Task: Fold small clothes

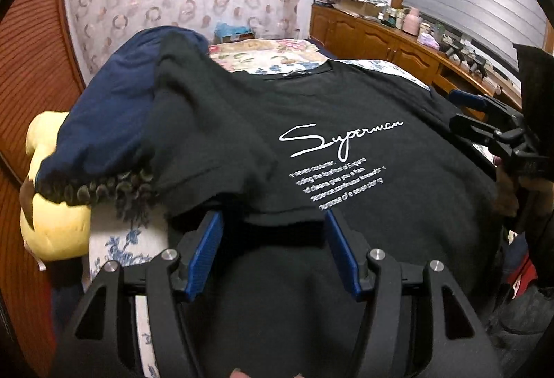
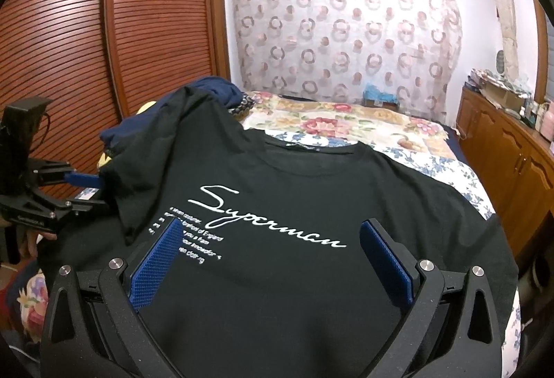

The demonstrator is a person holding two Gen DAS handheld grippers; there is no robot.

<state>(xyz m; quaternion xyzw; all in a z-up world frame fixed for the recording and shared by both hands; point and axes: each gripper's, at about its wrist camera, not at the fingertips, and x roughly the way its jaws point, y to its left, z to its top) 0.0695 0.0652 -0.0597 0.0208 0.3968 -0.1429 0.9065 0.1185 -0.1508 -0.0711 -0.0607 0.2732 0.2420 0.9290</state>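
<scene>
A black T-shirt (image 1: 346, 107) (image 2: 311, 191) with white "Superman" script lies front up on the bed, collar at the far side. One sleeve (image 1: 207, 121) is draped up over a navy heap at the left. My left gripper (image 1: 271, 217) hovers at the shirt's near hem with its blue pads apart and black cloth showing between and below them. In the right wrist view the left gripper (image 2: 91, 192) stands open beside the sleeve edge. My right gripper (image 2: 273, 223) is open wide above the printed chest. From the left wrist view the right gripper (image 1: 462, 111) sits at the shirt's right edge.
A navy garment heap (image 1: 114, 94) and a yellow plush toy (image 1: 52, 222) lie at the bed's left side. The floral bedspread (image 2: 346, 121) stretches beyond the collar. A louvred wardrobe door (image 2: 69, 49) stands on the left, a cluttered wooden cabinet (image 2: 512, 149) on the right.
</scene>
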